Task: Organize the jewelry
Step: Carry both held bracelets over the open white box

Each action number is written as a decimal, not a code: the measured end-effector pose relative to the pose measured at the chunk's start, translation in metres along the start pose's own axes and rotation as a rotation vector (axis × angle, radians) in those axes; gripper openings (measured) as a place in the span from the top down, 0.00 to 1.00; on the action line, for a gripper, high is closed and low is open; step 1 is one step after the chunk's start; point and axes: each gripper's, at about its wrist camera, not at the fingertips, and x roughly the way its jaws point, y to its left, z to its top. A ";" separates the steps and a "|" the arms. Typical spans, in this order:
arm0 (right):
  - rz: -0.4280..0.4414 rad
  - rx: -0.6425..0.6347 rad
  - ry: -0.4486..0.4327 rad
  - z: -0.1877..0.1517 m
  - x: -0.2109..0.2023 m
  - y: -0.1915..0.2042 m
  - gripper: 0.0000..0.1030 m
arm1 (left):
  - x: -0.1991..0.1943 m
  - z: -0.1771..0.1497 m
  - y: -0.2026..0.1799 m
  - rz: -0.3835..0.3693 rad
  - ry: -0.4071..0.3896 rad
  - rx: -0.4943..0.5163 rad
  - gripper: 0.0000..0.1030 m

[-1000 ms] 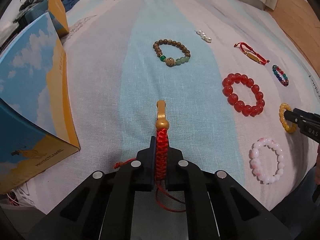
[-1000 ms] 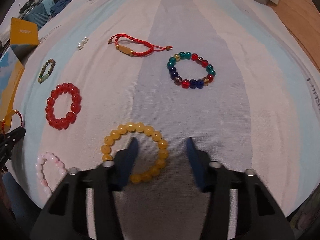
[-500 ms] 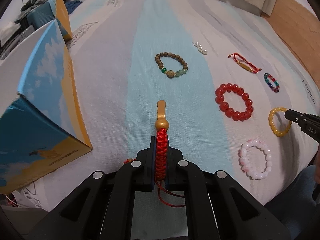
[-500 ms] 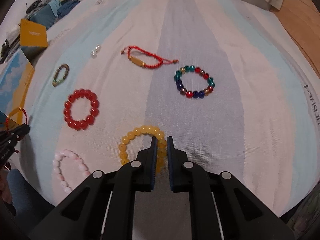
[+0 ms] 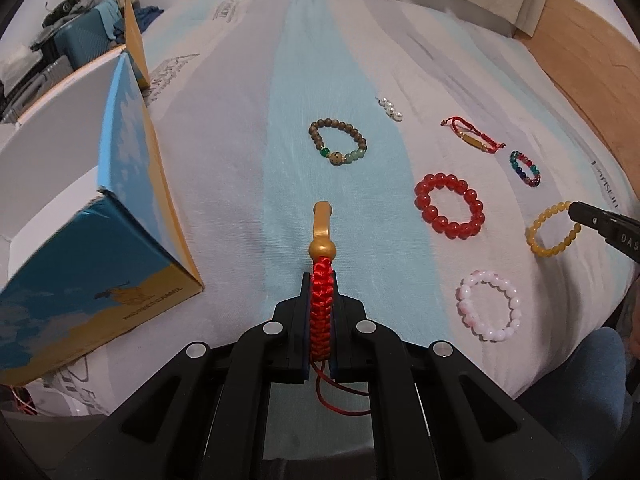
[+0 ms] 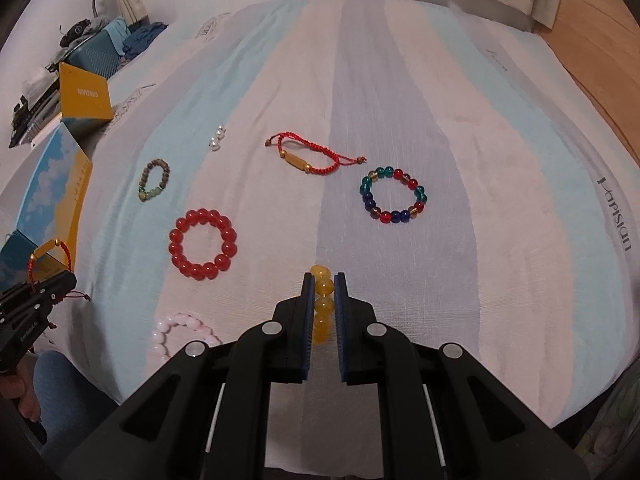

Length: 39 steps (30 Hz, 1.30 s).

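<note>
Left wrist view gives you the relation that matters: the open box (image 5: pixel 100 216) sits to the left of your left gripper (image 5: pixel 321 308), close beside it, while your right gripper (image 6: pixel 323 300) is far across the bedspread (image 6: pixel 400 100). So the left one is the nearer to a drop. It is clamped on the red braided bracelet (image 5: pixel 321 304), whose long axis runs straight out along the fingers, gold end forward. Swinging left and over the box wall looks like the coming move.

Your right gripper is pinched on the yellow bead bracelet (image 6: pixel 322 300), which hangs edge-on between the pads, lifted off the cloth. A second ago those jaws stood wide over that bracelet lying flat; half a second ago they had closed. The box has also drawn nearer your left gripper.
</note>
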 end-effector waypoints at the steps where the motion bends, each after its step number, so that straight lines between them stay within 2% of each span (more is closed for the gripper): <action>1: -0.002 -0.001 -0.003 0.000 -0.002 0.000 0.92 | -0.002 0.000 -0.001 -0.001 -0.001 0.002 0.96; 10: -0.008 0.005 -0.023 0.004 -0.017 0.002 0.92 | -0.014 0.005 -0.005 -0.011 -0.006 0.013 0.96; 26: -0.023 -0.002 -0.059 0.029 -0.044 0.012 0.91 | -0.046 0.038 -0.010 -0.030 -0.050 0.033 0.96; 39: -0.006 -0.024 -0.097 0.057 -0.067 0.036 0.91 | -0.070 0.056 0.012 -0.021 -0.073 0.031 0.96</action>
